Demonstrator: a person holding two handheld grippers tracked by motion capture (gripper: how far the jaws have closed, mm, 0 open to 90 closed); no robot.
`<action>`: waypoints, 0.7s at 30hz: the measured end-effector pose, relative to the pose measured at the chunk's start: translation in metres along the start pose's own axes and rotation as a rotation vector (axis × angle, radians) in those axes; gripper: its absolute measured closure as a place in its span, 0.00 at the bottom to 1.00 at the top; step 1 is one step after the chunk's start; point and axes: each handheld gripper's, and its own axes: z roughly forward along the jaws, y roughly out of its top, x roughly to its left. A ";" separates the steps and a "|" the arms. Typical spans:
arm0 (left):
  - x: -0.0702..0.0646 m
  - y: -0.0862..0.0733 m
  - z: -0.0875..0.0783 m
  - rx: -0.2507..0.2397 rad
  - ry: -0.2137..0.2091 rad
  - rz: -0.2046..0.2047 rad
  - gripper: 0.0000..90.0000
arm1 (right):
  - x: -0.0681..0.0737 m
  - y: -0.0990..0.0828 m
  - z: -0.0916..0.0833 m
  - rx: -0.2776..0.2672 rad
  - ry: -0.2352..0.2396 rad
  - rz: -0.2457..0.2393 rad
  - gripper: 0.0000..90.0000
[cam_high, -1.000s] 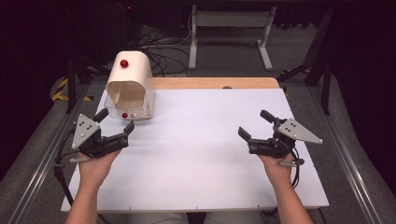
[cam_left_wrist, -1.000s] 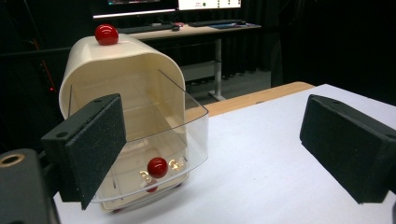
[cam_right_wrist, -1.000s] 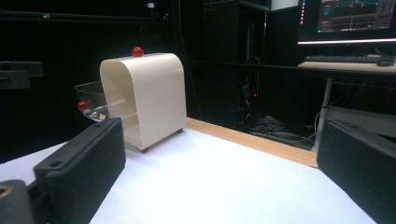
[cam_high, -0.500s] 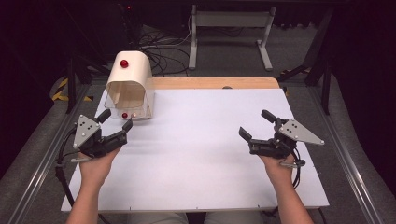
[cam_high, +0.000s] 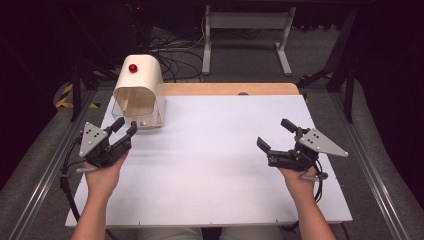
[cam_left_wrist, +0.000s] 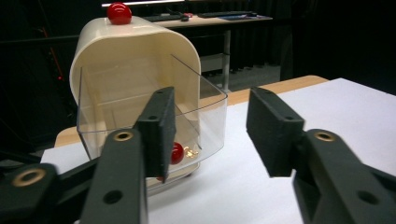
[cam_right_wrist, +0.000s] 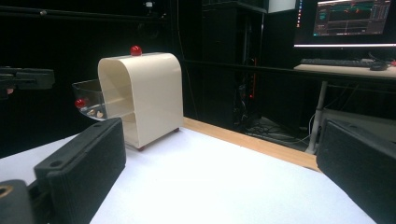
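A cream box (cam_high: 145, 82) with a red knob on top (cam_high: 132, 68) stands at the table's far left. Its clear front flap (cam_high: 137, 107) carries a small red knob (cam_high: 133, 123) low down. My left gripper (cam_high: 126, 126) is just in front of that flap. Its jaws have just been closing and stand partly apart with nothing between them. In the left gripper view the flap's red knob (cam_left_wrist: 177, 152) shows past the left pad of the gripper (cam_left_wrist: 210, 126). My right gripper (cam_high: 273, 133) hovers wide open over the table's right side, empty, facing the box (cam_right_wrist: 149, 93).
The white tabletop (cam_high: 215, 165) has a wooden strip (cam_high: 230, 89) along its far edge and metal rails at both sides. A desk frame (cam_high: 245, 30) and cables lie on the floor beyond. A monitor (cam_right_wrist: 350, 18) glows behind in the right gripper view.
The left gripper's jaws have narrowed from wide to partly closed, with nothing caught between them. The right gripper has stayed where it was.
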 end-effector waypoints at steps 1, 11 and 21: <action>0.001 0.000 0.000 0.001 0.002 0.003 0.62 | 0.000 0.000 0.000 0.000 0.000 -0.001 0.02; 0.004 -0.004 0.002 0.016 0.007 0.005 0.85 | 0.000 0.000 -0.002 -0.004 -0.004 -0.002 0.02; 0.009 -0.009 0.004 0.026 0.041 -0.007 1.00 | -0.001 0.000 -0.002 -0.003 -0.005 -0.001 0.02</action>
